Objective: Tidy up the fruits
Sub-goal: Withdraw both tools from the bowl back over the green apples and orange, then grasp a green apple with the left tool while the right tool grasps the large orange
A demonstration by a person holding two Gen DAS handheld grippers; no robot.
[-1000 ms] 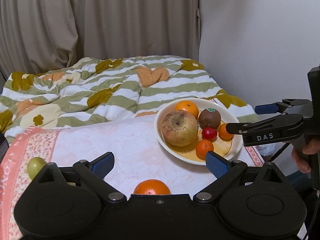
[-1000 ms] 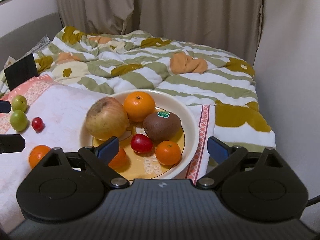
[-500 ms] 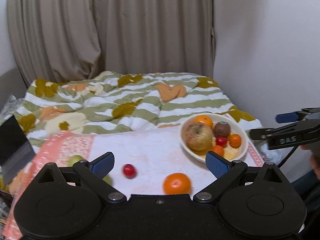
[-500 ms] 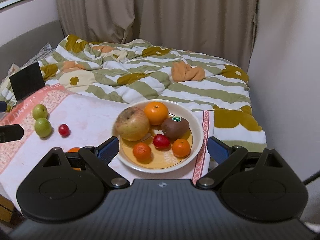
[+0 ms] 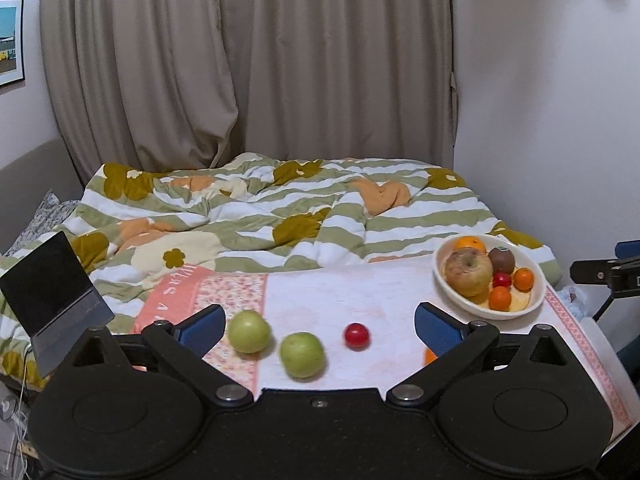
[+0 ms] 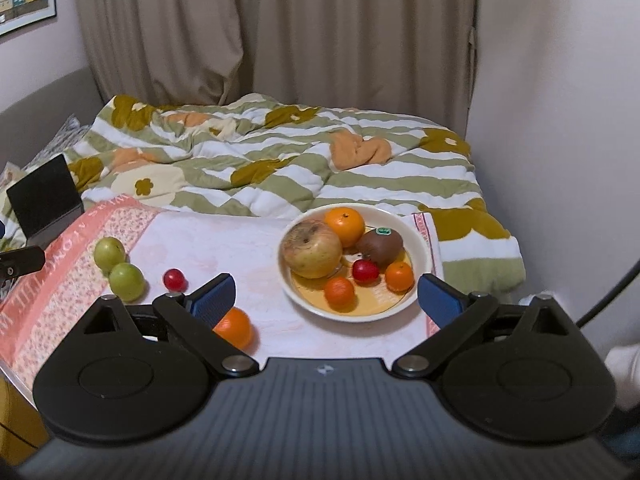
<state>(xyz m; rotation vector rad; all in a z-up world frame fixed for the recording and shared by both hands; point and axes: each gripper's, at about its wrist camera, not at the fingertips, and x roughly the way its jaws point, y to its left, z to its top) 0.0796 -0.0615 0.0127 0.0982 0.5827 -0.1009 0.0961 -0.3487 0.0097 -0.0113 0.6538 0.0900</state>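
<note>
A white bowl [image 6: 418,240] [image 5: 440,276] sits at the table's far right, holding an apple [image 6: 312,248], a large orange [image 6: 344,226], a kiwi [image 6: 380,246], a red fruit and two small oranges. Loose on the cloth lie two green fruits [image 5: 249,331] [image 5: 302,354], a small red fruit [image 5: 357,336] [image 6: 174,279] and an orange [image 6: 234,333], which peeks out behind my left gripper's right finger [image 5: 430,356]. My left gripper [image 5: 320,326] is open and empty, held back above the loose fruits. My right gripper [image 6: 326,294] is open and empty, near the bowl's front.
A pink and white cloth [image 5: 320,300] covers the table. Behind it lies a bed with a striped floral quilt [image 5: 280,208]. A dark tablet on a stand [image 5: 52,284] leans at the left. Curtains and a wall close the back and right.
Both grippers have drawn back and up from the table. The left view has swung leftward, bringing the green fruits and red fruit into sight. No fruit has moved.
</note>
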